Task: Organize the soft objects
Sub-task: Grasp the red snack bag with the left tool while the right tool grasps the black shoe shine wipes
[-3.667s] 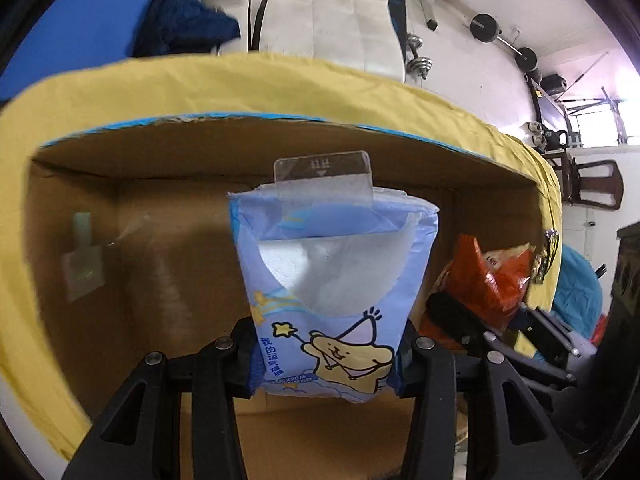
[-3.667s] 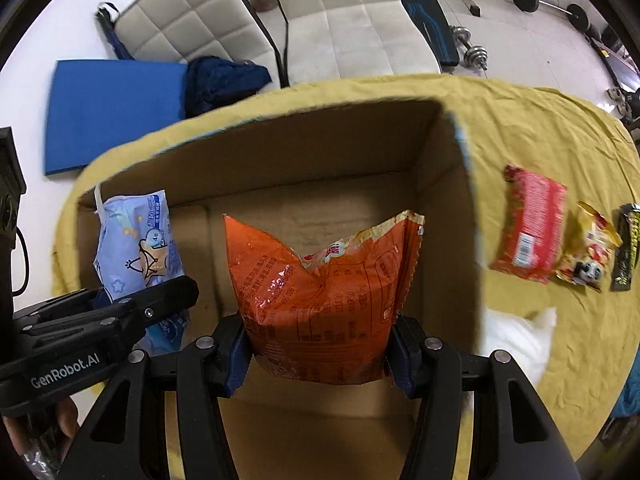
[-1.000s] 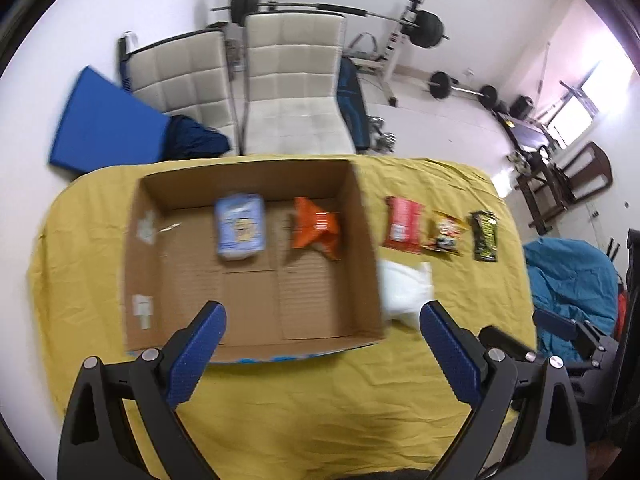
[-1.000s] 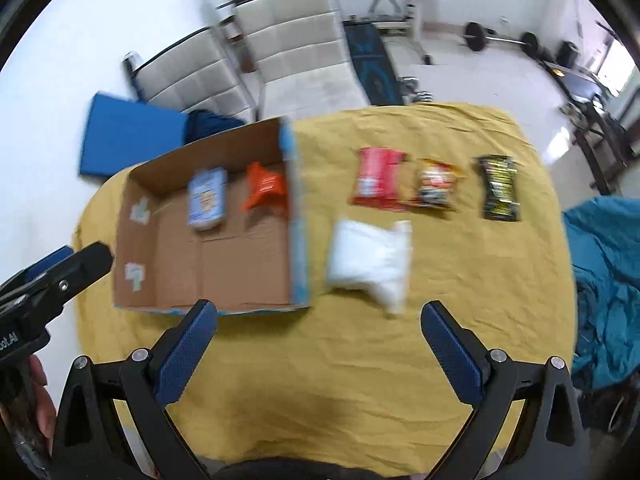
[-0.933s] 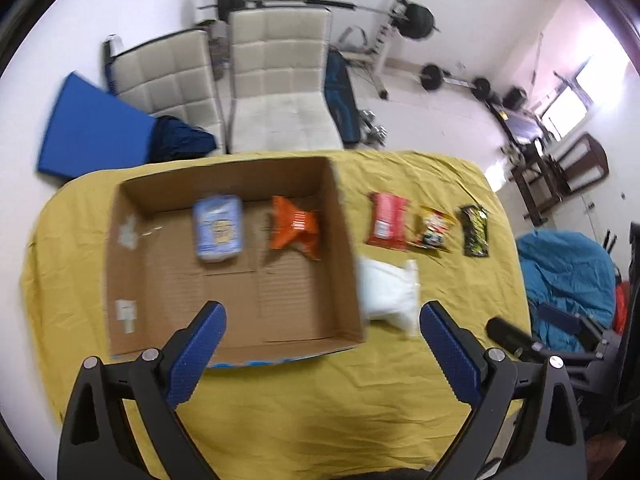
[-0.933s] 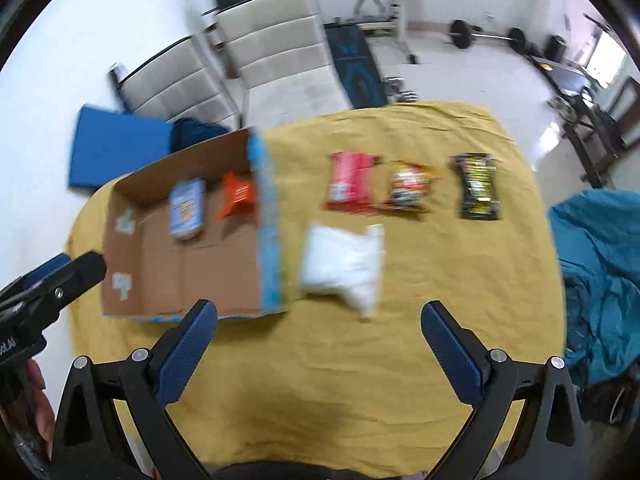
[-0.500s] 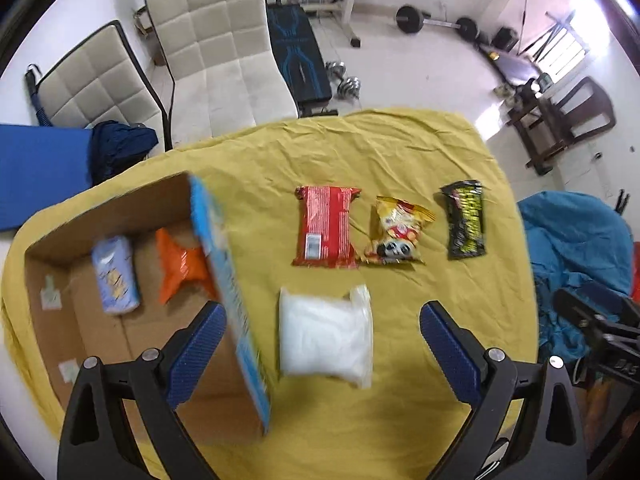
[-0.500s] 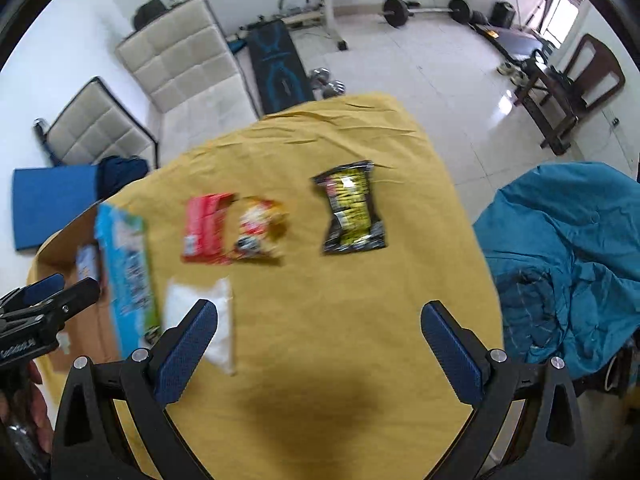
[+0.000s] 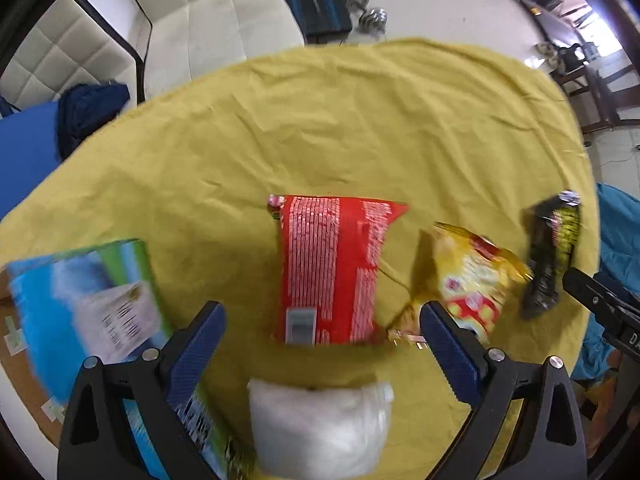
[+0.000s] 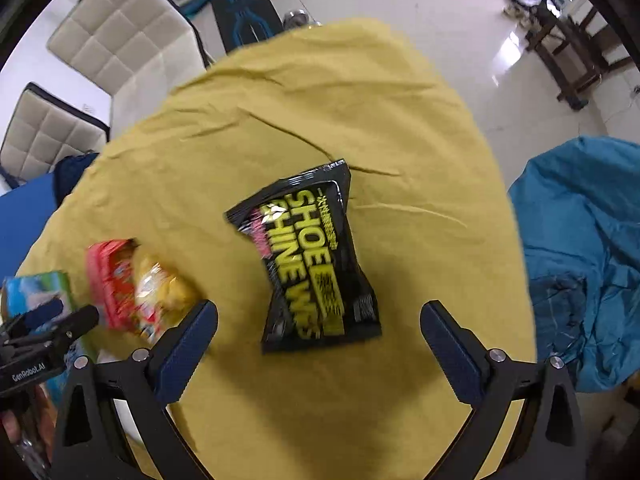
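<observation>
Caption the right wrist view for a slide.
Open right gripper above a black shoe shine wipes packet on the yellow cloth.

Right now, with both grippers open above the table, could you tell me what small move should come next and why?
Probably lower the left gripper onto the red packet and close. Its fingers already stand open on either side of the packet, which lies flat on the yellow cloth outside the box. The right gripper is similarly lined up over the black pouch.
</observation>
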The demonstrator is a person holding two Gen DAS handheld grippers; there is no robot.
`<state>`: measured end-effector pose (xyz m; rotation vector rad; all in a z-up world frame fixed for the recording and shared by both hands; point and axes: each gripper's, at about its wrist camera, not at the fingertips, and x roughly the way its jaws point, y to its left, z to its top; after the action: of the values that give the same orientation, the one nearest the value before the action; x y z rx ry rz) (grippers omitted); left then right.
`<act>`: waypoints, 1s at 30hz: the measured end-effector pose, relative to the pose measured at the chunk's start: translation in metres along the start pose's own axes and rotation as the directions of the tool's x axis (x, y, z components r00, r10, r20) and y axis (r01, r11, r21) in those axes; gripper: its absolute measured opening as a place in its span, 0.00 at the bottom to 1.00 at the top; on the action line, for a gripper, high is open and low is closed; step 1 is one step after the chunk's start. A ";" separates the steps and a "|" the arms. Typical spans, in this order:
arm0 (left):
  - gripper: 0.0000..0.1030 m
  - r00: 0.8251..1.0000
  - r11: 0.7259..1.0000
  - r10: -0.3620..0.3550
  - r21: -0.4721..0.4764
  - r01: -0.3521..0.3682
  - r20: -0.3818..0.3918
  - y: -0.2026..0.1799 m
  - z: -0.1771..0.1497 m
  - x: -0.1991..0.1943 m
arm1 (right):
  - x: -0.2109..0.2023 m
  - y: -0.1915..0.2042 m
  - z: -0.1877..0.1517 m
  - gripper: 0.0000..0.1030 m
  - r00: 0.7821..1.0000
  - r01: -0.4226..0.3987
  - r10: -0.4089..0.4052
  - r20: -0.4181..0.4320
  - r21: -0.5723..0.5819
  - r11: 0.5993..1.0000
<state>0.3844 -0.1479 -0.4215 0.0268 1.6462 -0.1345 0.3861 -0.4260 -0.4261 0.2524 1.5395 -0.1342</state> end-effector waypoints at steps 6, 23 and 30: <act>0.79 0.998 1.000 -0.002 -0.007 0.002 -0.067 0.002 0.012 0.034 | 0.037 -0.001 0.014 0.96 0.998 -0.017 0.019 -0.060 0.023 1.000; 0.43 0.997 0.997 0.075 0.027 -0.075 0.006 -0.003 0.002 0.043 | 0.065 0.010 0.016 0.64 0.995 0.087 -0.088 -0.052 -0.007 0.996; 0.42 0.996 0.996 0.087 0.028 -0.088 0.035 -0.011 -0.009 0.027 | 0.062 0.025 0.006 0.53 0.994 0.099 -0.100 -0.046 -0.028 0.995</act>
<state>0.3724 -0.1596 -0.4466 0.1187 1.6066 -0.0915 0.3997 -0.3990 -0.4856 0.1592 1.6004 -0.1882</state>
